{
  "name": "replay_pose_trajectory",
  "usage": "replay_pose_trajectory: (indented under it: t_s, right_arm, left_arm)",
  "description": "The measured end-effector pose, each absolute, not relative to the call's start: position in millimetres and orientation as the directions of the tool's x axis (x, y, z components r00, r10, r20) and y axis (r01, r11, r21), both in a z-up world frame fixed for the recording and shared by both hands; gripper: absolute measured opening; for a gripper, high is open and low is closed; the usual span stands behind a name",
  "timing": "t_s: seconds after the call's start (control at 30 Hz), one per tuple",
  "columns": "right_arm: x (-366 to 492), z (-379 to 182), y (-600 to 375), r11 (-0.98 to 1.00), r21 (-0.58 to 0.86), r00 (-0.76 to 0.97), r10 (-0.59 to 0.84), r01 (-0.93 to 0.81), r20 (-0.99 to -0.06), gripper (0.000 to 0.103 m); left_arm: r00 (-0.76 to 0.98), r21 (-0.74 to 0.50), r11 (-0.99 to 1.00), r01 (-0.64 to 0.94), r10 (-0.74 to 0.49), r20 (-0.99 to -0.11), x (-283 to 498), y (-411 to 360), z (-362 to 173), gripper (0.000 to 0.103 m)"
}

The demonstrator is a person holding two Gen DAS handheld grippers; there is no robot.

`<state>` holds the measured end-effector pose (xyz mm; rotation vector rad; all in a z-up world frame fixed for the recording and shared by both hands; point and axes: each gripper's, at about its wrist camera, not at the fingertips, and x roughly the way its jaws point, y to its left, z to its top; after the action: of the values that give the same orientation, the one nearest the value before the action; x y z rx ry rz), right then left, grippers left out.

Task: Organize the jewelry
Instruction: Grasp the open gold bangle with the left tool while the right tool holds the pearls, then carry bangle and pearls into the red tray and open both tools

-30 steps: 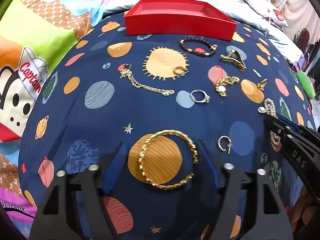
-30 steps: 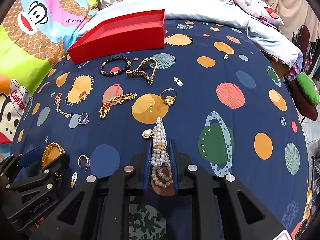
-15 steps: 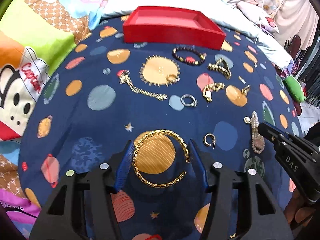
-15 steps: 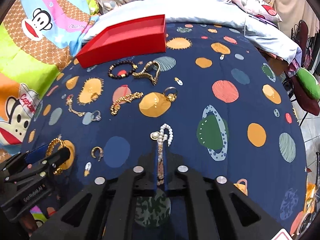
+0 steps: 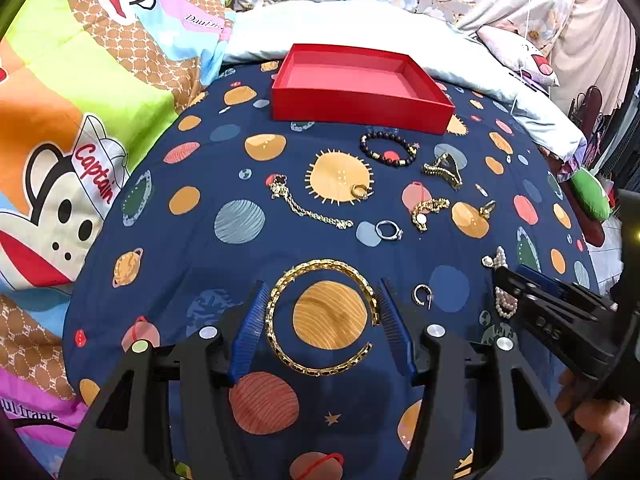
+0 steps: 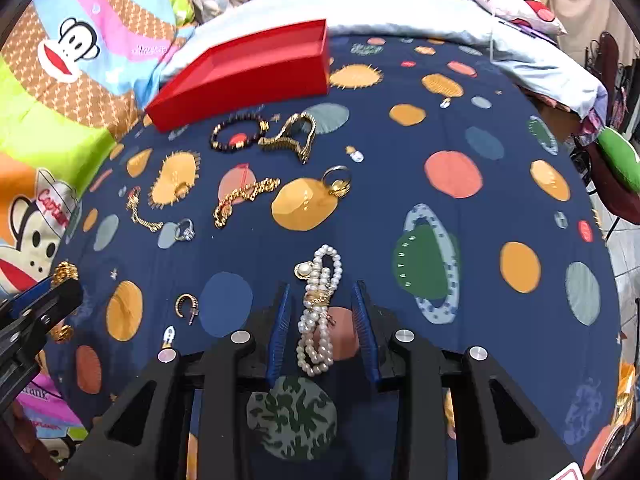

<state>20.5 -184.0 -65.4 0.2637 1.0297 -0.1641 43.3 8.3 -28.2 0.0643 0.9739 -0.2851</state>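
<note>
A gold chain bangle lies on the navy planet-print cloth between the blue pads of my left gripper, which is open around it. A pearl bracelet lies between the pads of my right gripper, which is open around it. An open red tray stands at the far end; it also shows in the right wrist view. The right gripper's body and the pearls show at the right of the left wrist view.
On the cloth lie a black bead bracelet, a gold watch band, a gold chain, a silver ring, gold rings and a hoop earring. Cartoon bedding and pillows surround the cloth.
The right gripper was shut on the pearl bracelet and has opened; the pearls now lie loose between its pads. The left gripper has drawn back and up, still open around the bangle.
</note>
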Motion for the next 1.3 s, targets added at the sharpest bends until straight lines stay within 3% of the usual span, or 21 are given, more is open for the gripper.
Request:
replay_pose_trajectory:
  t_s: [0.07,0.17,0.4,0.73,0.87,1.03,1.3]
  right_arm:
    - [24,-70,-180,0.962,0.106,0.505,-0.036,0.25,-0.862,0.029]
    - [26,-70,-177,0.969,0.06,0.497,-0.07,0.241,-0.865,0.013]
    - [18,-56,-179,0.96,0.119,0.519,-0.032,0.254,-0.854,0.013]
    - [44,35,-184,0.966,0.195,0.668,0.032,0.171,-0.743,0.013]
    - [87,63,-197,0.964,0.228,0.715,0.061,0.139,-0.696,0.013]
    - [151,76,-218,0.959,0.244,0.737,0.061,0.144,-0.674,0.013]
    - [271,52,-237,0.961,0.239,0.707,0.074,0.138,-0.703,0.013]
  left_arm:
    - [0.526,-0.075,0.961,0.267,-0.211,-0.824,43,9,-30,0.054]
    - [0.529,-0.071,0.961,0.268,-0.208,-0.823,43,9,-30,0.054]
    - [0.535,-0.083,0.96,0.267,-0.219,-0.816,45,12,-25,0.054]
    - [0.64,-0.098,0.947,0.305,-0.28,-0.716,81,7,37,0.054]
    - [0.66,-0.124,0.938,0.322,-0.317,-0.681,117,-3,61,0.054]
    - [0.711,-0.072,0.944,0.322,-0.292,-0.64,180,-23,80,0.054]
    - [0.702,-0.066,0.953,0.297,-0.265,-0.661,296,-52,64,0.054]
